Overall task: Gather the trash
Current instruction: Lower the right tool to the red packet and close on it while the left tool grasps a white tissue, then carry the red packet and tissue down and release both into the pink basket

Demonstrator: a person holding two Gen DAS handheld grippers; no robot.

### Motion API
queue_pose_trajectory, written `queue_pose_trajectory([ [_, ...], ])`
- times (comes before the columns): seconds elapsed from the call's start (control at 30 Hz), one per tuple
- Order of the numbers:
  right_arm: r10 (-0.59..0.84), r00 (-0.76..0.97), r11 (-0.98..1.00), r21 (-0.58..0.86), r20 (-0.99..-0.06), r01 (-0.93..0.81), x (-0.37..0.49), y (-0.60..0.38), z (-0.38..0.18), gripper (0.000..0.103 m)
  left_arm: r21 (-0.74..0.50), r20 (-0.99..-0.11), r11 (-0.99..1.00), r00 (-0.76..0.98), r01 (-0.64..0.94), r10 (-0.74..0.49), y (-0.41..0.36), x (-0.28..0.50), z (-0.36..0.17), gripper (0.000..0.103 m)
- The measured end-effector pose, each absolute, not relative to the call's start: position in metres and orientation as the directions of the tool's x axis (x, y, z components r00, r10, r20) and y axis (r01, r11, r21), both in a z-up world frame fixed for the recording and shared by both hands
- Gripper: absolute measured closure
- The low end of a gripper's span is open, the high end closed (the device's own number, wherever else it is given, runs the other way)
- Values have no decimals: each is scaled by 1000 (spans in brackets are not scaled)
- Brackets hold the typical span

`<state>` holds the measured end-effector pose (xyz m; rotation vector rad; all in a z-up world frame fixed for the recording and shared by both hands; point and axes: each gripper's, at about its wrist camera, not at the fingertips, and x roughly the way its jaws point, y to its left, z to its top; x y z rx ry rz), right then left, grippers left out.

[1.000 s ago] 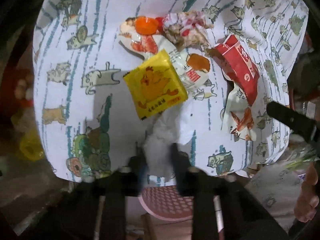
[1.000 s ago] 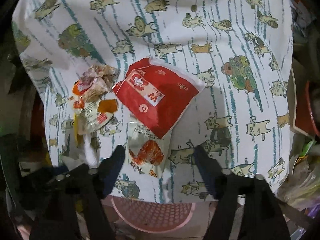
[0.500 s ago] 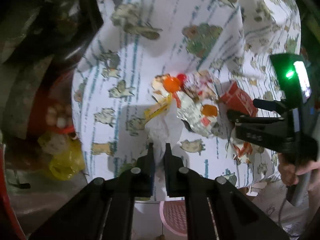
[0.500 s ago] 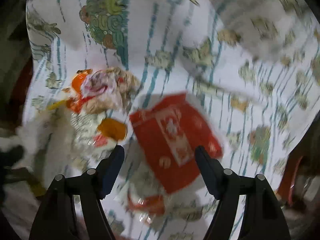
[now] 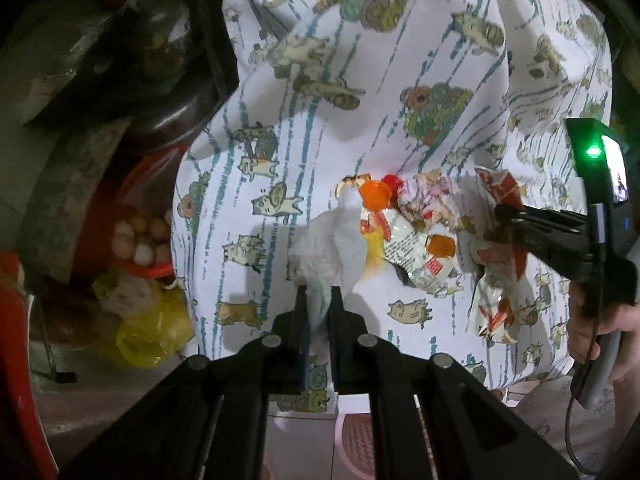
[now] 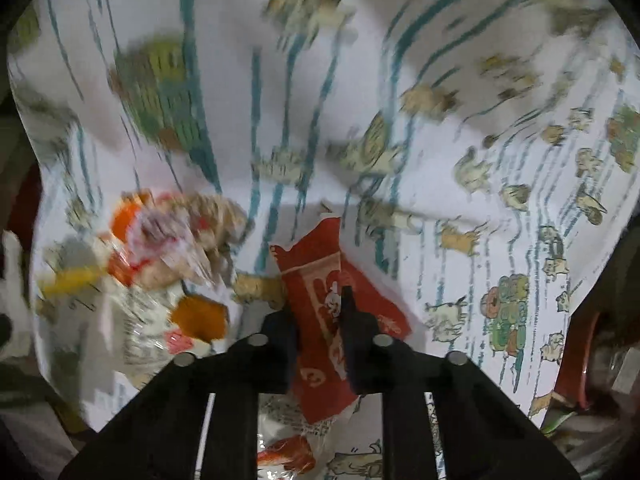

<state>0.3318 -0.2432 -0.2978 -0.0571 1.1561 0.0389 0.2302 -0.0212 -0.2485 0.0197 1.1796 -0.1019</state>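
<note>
Right gripper (image 6: pixel 319 312) just closed, pinching glossy red wrapper (image 6: pixel 340 300), creased.

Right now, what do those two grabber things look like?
Both are black. The left gripper has flat black fingers on angular bars with round silver bolts. The right gripper matches; from the left camera it carries a box with a green light, a grey handle and a dark cable.

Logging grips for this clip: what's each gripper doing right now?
Left gripper: shut on the white tissue.
Right gripper: jaws just closed, shut on the red wrapper.
</note>
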Motion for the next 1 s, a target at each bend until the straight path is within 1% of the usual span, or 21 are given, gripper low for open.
queue_pose_trajectory([
  [0.1, 51, 459, 998, 55, -887, -5, 322, -258, -272, 91, -58, -912, 994, 401, 88, -89, -18, 228, -240, 96],
  [0.2, 67, 516, 996, 92, -854, 22, 306, -279, -248, 91, -101, -910, 992, 397, 71, -121, -11, 229, -237, 95],
  [0.3, 122, 562, 986, 167, -818, 30, 279, -293, -220, 91, -131, -922, 991, 363, 39, -136, -3, 233, -243, 95],
  [0.37, 134, 578, 981, 190, -805, 37, 264, -300, -201, 91, -155, -926, 988, 345, 17, -151, 2, 236, -247, 96],
  [0.43, 185, 596, 969, 247, -781, 23, 246, -304, -181, 91, -167, -928, 986, 338, 7, -160, 5, 236, -248, 96],
  [0.5, 255, 616, 948, 319, -745, -6, 220, -301, -160, 91, -184, -920, 983, 347, 22, -180, 5, 232, -242, 96],
  [0.57, 283, 643, 936, 350, -712, -25, 193, -299, -145, 91, -211, -900, 975, 375, 70, -222, 3, 221, -227, 96],
  [0.63, 316, 667, 923, 381, -675, -51, 163, -300, -133, 91, -194, -882, 975, 416, 110, -223, -1, 206, -212, 96],
  [0.7, 334, 675, 913, 405, -658, -58, 142, -303, -129, 91, -196, -866, 973, 443, 126, -232, 0, 194, -203, 96],
  [0.8, 379, 665, 887, 458, -643, -62, 119, -308, -129, 91, -231, -848, 965, 462, 120, -260, 2, 179, -190, 96],
  [1.0, 403, 645, 861, 508, -649, -27, 91, -311, -139, 91, -255, -822, 960, 496, 120, -280, -9, 151, -159, 96],
])
